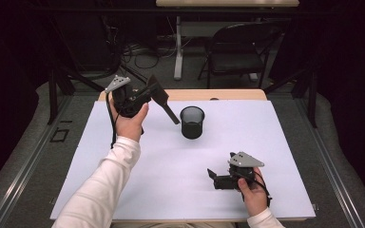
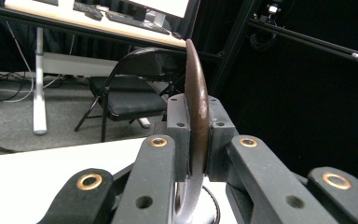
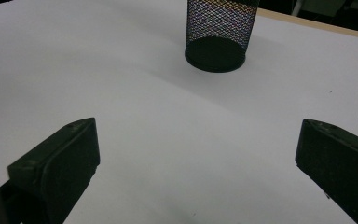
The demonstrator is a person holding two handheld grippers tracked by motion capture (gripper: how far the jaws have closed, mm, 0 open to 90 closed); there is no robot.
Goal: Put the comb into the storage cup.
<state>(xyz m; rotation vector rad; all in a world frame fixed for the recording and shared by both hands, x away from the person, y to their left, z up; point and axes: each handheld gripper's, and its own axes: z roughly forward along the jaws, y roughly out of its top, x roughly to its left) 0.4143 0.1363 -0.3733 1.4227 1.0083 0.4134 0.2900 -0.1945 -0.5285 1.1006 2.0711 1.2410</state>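
A black mesh cup (image 1: 192, 122) stands upright on the white board (image 1: 247, 142), slightly behind its centre. My left gripper (image 1: 148, 95) is raised over the board's far left and is shut on a dark flat utensil (image 1: 164, 102). The utensil's narrow end slants down toward the cup's left rim without touching it. In the left gripper view the utensil (image 2: 196, 98) appears edge-on, brown and curved, clamped between the pads (image 2: 179, 126), with the left gripper (image 2: 198, 135) around it. My right gripper (image 1: 214, 178) rests low at the front right, open and holding nothing. In the right gripper view its jaws (image 3: 196, 128) stand wide apart, with the cup (image 3: 219, 35) ahead.
A black folding chair (image 1: 237, 47) and a white desk leg (image 1: 178, 47) stand on the floor beyond the table. Wooden table edge (image 1: 228, 94) shows behind the board. Metal rails (image 1: 24, 161) run along both sides of the table. Bare board lies between the grippers.
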